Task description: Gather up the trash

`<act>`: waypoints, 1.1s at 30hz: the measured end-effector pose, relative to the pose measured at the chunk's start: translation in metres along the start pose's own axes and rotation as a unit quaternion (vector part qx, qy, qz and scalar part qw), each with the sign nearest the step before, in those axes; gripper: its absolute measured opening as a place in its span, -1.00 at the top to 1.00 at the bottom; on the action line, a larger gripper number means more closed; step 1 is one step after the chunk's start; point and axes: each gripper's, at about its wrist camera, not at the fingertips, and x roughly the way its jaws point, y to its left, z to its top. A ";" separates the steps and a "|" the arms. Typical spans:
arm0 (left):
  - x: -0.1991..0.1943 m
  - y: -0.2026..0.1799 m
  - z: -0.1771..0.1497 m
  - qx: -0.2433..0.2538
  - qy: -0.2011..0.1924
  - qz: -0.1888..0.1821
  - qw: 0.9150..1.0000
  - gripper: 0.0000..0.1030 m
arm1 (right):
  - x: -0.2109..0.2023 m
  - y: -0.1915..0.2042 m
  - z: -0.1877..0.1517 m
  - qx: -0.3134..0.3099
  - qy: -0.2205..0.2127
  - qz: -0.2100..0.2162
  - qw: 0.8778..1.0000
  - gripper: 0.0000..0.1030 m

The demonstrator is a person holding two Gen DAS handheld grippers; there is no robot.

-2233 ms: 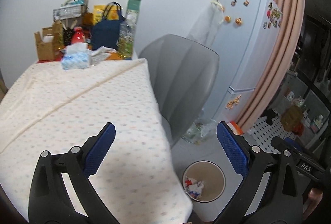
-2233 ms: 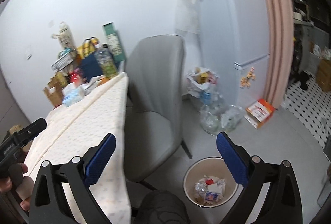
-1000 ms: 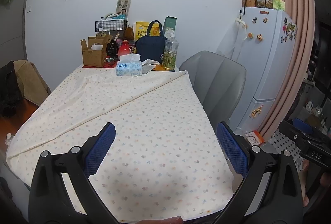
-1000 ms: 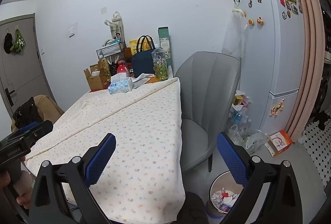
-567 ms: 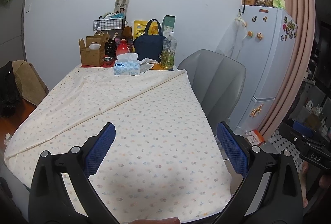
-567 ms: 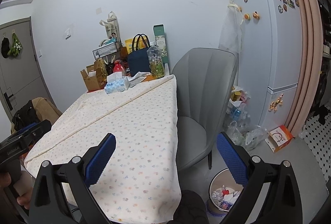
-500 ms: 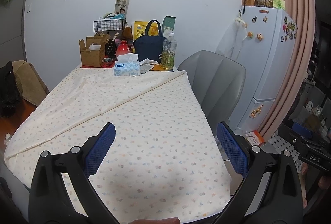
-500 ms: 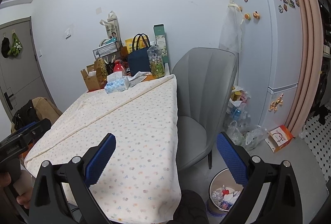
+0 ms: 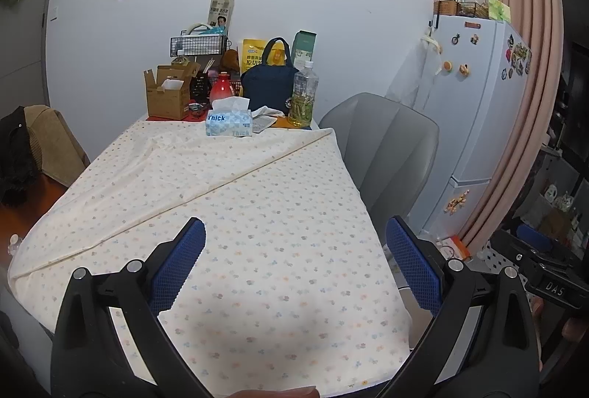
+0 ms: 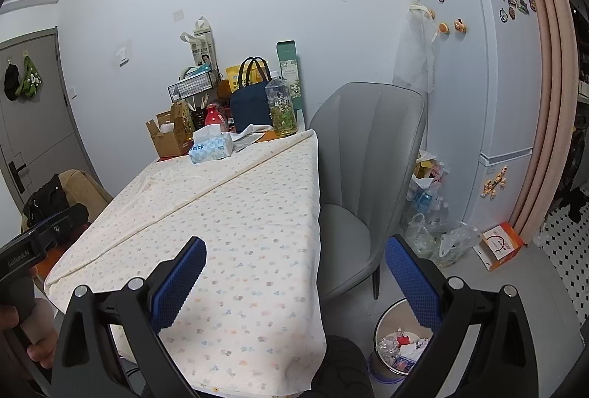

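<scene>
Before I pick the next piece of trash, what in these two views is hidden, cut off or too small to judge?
- Trash bin: right wrist view only; the right gripper finger covers part of its rim and contents.
- Bin contents: too small to identify.
- Floor bags beside the fridge: contents unreadable; the chair hides them in the left view.
- Items behind the tissue box: overlapping, some hidden by the navy bag.
- Left gripper: nothing held.

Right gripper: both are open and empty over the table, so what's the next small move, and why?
Probably carry the right gripper forward toward the crumpled white paper beside the tissue box. The near tablecloth shows no litter, that scrap looks the likeliest trash, and the bin sits on the floor to the right.
</scene>
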 end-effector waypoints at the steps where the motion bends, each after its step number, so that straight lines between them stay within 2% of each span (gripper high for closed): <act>1: 0.000 0.000 0.000 0.000 0.000 0.000 1.000 -0.89 | 0.000 0.000 -0.001 0.000 0.001 0.000 1.000 -0.86; 33: 0.000 -0.005 -0.006 0.006 -0.001 0.001 1.000 -0.89 | 0.001 0.003 -0.004 0.002 0.005 0.003 1.000 -0.86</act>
